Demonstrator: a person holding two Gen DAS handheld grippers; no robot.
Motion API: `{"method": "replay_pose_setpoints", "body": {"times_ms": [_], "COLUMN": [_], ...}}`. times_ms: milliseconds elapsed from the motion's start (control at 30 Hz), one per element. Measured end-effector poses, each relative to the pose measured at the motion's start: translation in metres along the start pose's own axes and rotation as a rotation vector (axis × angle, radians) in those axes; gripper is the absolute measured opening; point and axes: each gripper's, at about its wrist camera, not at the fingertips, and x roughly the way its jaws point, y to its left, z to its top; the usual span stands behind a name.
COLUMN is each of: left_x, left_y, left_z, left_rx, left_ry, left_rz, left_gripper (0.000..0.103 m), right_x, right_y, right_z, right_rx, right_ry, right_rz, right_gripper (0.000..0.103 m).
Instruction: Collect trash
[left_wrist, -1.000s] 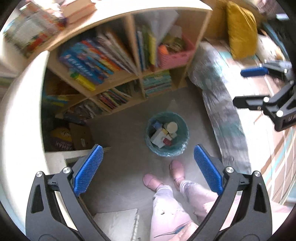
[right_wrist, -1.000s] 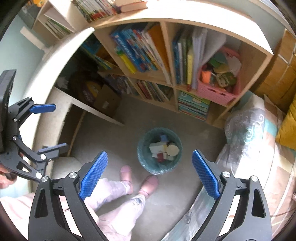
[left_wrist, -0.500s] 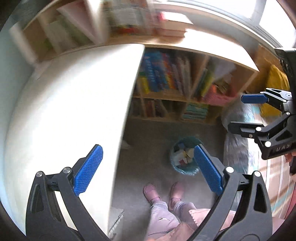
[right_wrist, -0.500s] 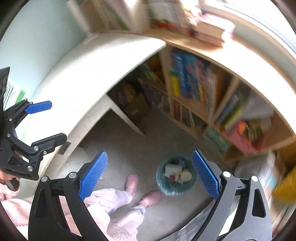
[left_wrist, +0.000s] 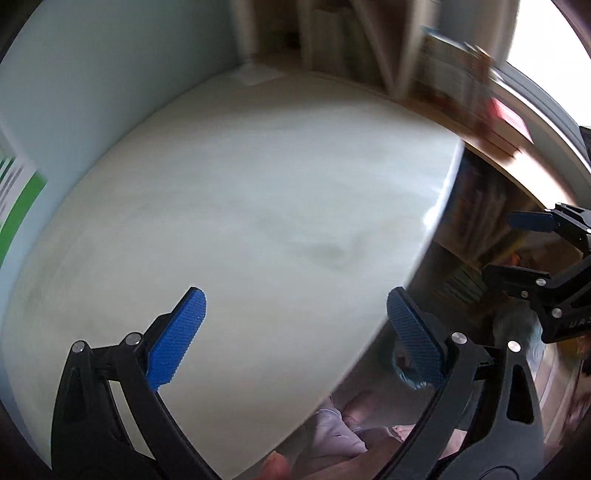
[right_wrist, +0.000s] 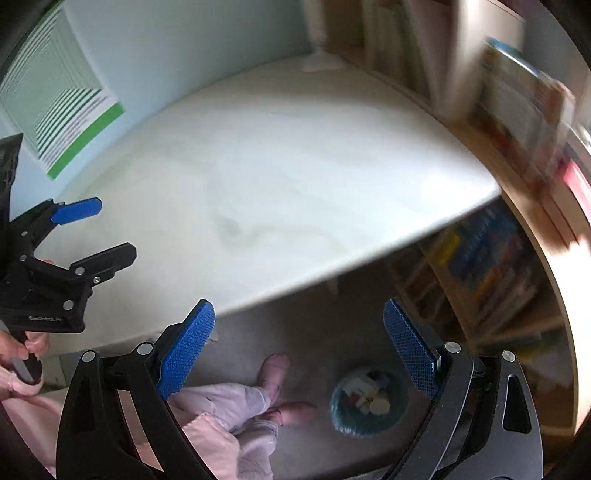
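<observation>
A teal waste bin (right_wrist: 365, 406) holding several pieces of trash stands on the grey carpet, low in the right wrist view; in the left wrist view only a sliver of the bin (left_wrist: 406, 373) shows behind my right finger. My left gripper (left_wrist: 295, 332) is open and empty above a white desk top (left_wrist: 240, 206). My right gripper (right_wrist: 299, 354) is open and empty, over the desk's edge (right_wrist: 332, 266) and the floor. Each gripper appears in the other's view: the right gripper (left_wrist: 532, 247) and the left gripper (right_wrist: 92, 232), both open. The frames are blurred by motion.
A wooden bookcase (right_wrist: 491, 266) full of books stands to the right of the desk. A green-edged paper (right_wrist: 66, 110) hangs on the pale wall. A person's feet in pink slippers (right_wrist: 277, 369) and pale trousers stand beside the bin.
Both cameras have swung up and left from the bin and the bookcase to the white desk top. The bin has slid to the lower edge of both views. Both grippers stayed open.
</observation>
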Motion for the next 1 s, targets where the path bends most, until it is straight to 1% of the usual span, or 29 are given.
{"method": "replay_pose_setpoints", "body": {"times_ms": [67, 200, 233, 333, 433, 600, 767, 1000], "left_x": [-0.002, -0.007, -0.008, -0.010, -0.011, -0.015, -0.024, -0.030], "left_y": [0.019, 0.056, 0.063, 0.088, 0.108, 0.141, 0.167, 0.190], "left_z": [-0.004, -0.011, -0.013, -0.020, -0.029, -0.043, -0.059, -0.075], "left_rx": [-0.054, -0.152, -0.171, -0.250, -0.319, -0.428, -0.507, -0.589], "left_ry": [-0.002, -0.011, -0.012, -0.014, -0.013, -0.012, -0.023, -0.025], "left_rz": [0.031, 0.068, 0.072, 0.117, 0.140, 0.196, 0.238, 0.293], "left_gripper": [0.096, 0.096, 0.096, 0.096, 0.096, 0.096, 0.096, 0.096], "right_x": [0.005, 0.016, 0.019, 0.030, 0.040, 0.054, 0.063, 0.075], "right_y": [0.015, 0.044, 0.051, 0.071, 0.090, 0.125, 0.158, 0.196], "right_z": [0.014, 0.040, 0.045, 0.060, 0.072, 0.088, 0.096, 0.106], "right_rx": [-0.046, -0.114, -0.132, -0.188, -0.238, -0.335, -0.416, -0.491], "right_ry": [0.000, -0.008, -0.007, 0.001, 0.011, 0.025, 0.029, 0.037], "right_rz": [0.011, 0.052, 0.063, 0.091, 0.119, 0.158, 0.195, 0.233], "right_gripper": [0.092, 0.092, 0.092, 0.092, 0.092, 0.092, 0.092, 0.092]}}
